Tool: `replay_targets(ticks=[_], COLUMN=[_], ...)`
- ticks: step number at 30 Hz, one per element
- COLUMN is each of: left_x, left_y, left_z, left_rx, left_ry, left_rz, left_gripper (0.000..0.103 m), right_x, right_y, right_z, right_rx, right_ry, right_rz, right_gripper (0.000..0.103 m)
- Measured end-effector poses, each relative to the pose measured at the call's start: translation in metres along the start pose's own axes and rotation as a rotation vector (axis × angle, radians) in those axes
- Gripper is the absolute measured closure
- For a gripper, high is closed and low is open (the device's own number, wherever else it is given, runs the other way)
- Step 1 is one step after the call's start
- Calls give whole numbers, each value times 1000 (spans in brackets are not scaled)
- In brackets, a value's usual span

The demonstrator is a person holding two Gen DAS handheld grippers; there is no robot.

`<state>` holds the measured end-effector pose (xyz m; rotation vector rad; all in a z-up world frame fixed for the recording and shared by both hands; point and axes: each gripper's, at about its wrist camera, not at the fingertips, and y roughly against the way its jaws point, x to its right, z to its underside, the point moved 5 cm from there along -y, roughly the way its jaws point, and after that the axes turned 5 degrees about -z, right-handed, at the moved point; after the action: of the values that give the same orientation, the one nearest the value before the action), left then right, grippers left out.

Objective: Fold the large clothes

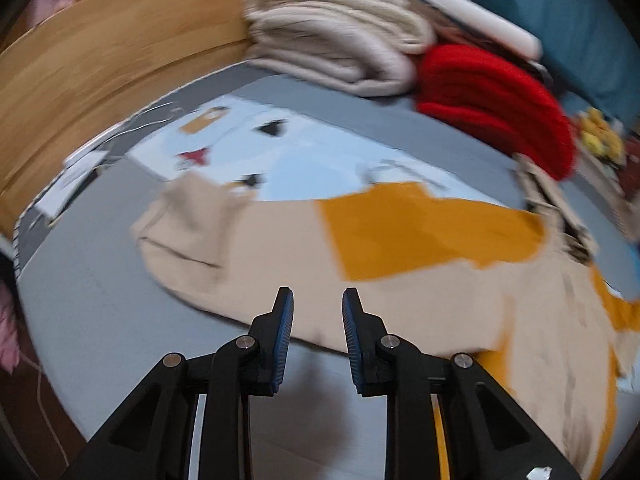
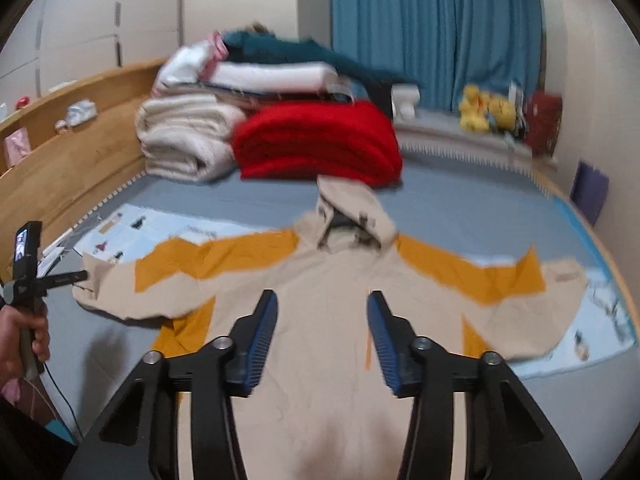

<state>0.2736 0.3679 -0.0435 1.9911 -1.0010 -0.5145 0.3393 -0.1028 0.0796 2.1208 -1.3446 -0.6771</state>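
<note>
Right wrist view: the beige and mustard hoodie is being shown spread flat on the grey bed, sleeves stretched sideways, hood pointing away. The right gripper is being held wide open and empty above the torso. The left gripper, partly open and empty, is being held just beside the left sleeve, judged nearer for folding it inward.
</note>
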Motion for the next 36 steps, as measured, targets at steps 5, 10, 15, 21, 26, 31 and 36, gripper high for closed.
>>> replay_targets(ticks=[5, 10, 15, 21, 26, 31, 36], left_x=[-50, -108, -150, -166, -162, -124, 5], left_y=[-22, -65, -109, -135, -129, -72, 11], left_z=[-14, -18, -9, 7, -3, -47, -94], left_rx=[2, -69, -161, -234, -182, -11, 171], left_ry=[53, 205, 380, 545, 582, 540, 338], left_rz=[-80, -113, -85, -35, -8, -68, 100], left_gripper=[81, 74, 71, 70, 98, 103, 103], right_x=[-3, 0, 11, 19, 23, 34, 41], right_y=[-16, -31, -54, -76, -84, -84, -82], right_z=[-10, -15, -5, 2, 4, 3, 4], right_rx=[19, 4, -61, -120, -148, -150, -164], right_ry=[42, 39, 23, -9, -38, -70, -101], right_rz=[12, -7, -3, -1, 0, 29, 8], right_gripper=[61, 38, 38, 39, 69, 74, 73])
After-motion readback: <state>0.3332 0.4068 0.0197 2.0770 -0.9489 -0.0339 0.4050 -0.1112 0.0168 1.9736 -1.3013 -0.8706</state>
